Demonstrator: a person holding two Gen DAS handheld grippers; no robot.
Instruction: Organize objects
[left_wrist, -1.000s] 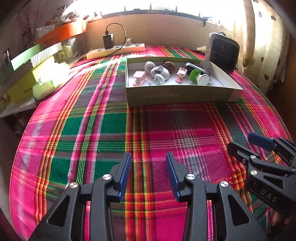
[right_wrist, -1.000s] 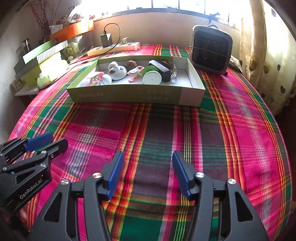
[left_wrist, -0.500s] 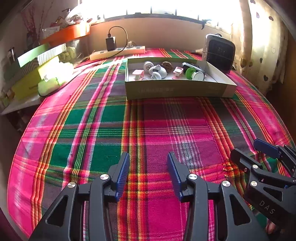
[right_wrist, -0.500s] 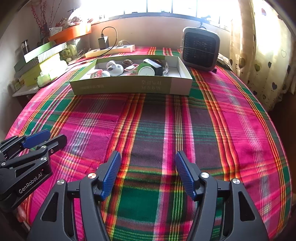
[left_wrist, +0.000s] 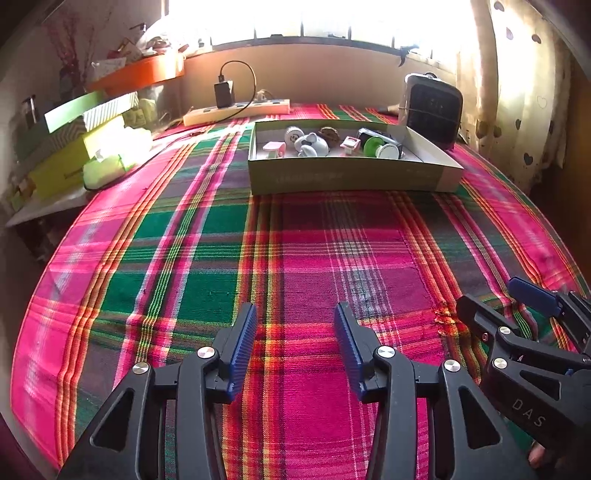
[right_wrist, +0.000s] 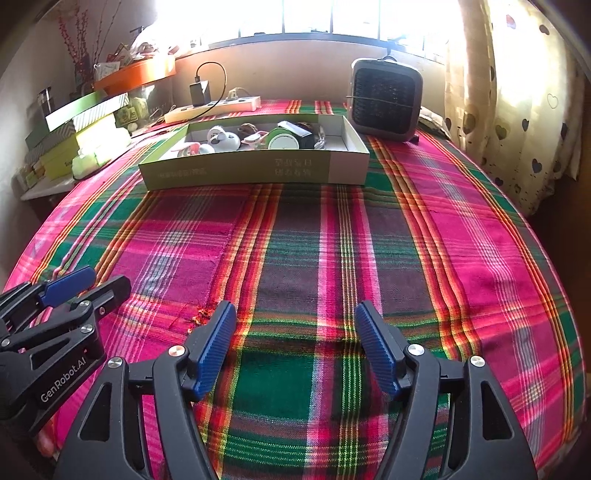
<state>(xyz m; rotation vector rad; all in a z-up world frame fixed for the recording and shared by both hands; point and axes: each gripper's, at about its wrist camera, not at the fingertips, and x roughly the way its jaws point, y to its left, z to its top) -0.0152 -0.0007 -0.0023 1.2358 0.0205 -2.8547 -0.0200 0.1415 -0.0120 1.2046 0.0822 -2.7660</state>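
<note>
Both grippers, left gripper (left_wrist: 293, 332) and right gripper (right_wrist: 295, 328), gape empty over plaid bench (left_wrist: 295, 258); box (left_wrist: 351, 177) upper centre, contents indistinct

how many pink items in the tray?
2 that show. One pink piece sits at the left end of the green tray; the other lies mid-tray, just left of the green round item. The tray wall or clutter may hide more.

Bare cloth (right_wrist: 295, 258) up to box (right_wrist: 255, 171), seemingly.
</note>
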